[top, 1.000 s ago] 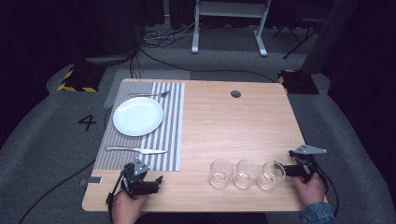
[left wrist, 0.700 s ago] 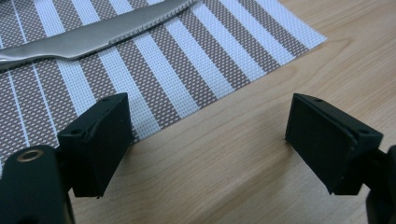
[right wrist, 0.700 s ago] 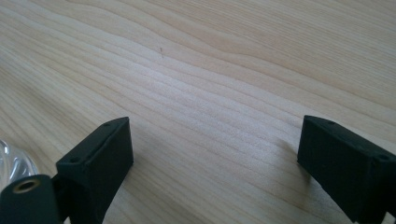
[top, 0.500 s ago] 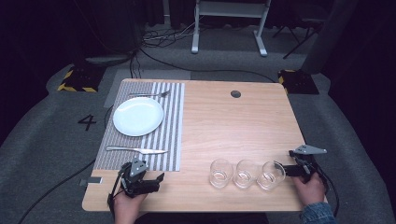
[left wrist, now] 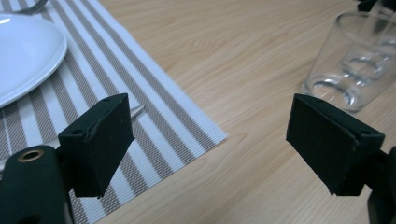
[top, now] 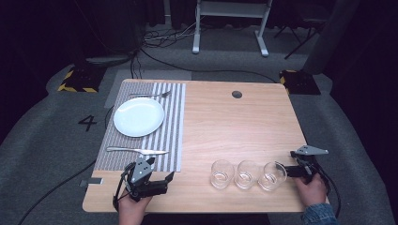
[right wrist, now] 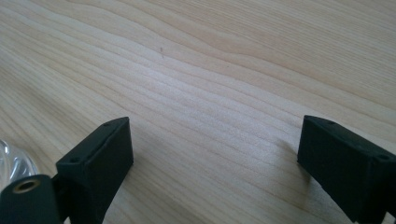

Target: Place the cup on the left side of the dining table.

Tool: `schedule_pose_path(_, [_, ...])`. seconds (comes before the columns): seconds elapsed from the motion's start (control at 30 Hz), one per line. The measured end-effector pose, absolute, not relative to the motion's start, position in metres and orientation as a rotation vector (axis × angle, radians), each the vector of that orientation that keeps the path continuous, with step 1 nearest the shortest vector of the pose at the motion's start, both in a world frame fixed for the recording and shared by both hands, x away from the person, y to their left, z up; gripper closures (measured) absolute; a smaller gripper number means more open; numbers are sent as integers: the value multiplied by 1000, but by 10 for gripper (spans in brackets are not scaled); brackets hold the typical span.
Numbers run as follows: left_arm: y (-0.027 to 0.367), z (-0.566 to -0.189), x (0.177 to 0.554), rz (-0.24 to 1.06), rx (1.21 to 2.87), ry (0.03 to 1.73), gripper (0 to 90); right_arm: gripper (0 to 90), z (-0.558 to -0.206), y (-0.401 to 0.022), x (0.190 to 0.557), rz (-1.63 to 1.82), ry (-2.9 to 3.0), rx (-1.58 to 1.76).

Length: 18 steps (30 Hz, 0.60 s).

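Three clear empty glasses stand in a row near the table's front edge: left, middle and right. My right gripper rests just right of the right-hand glass, pointing left at it. In the right gripper view it is open over bare wood, with a sliver of glass at the lower left. My left gripper sits at the front left, by the placemat's near corner. Its own view shows it open and empty, with the nearest glass ahead to the right.
A striped placemat on the table's left carries a white plate, a fork beyond it and a knife in front of it. There is a round cable hole near the far edge. Bare wood spans the middle.
My left gripper has crept a little to the right. The right gripper and the glasses have not moved.
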<state>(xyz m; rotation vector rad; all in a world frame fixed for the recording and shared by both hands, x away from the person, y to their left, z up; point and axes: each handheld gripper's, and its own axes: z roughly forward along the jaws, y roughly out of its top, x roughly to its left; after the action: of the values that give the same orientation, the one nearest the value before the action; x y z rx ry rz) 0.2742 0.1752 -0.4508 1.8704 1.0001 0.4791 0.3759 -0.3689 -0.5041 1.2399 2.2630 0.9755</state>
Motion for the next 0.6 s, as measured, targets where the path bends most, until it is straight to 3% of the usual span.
schedule_pose_path(0.6, [151, -423, 264, 525, 1817, 924, 148, 107, -504, -369, 376, 976, 2263, 1240])
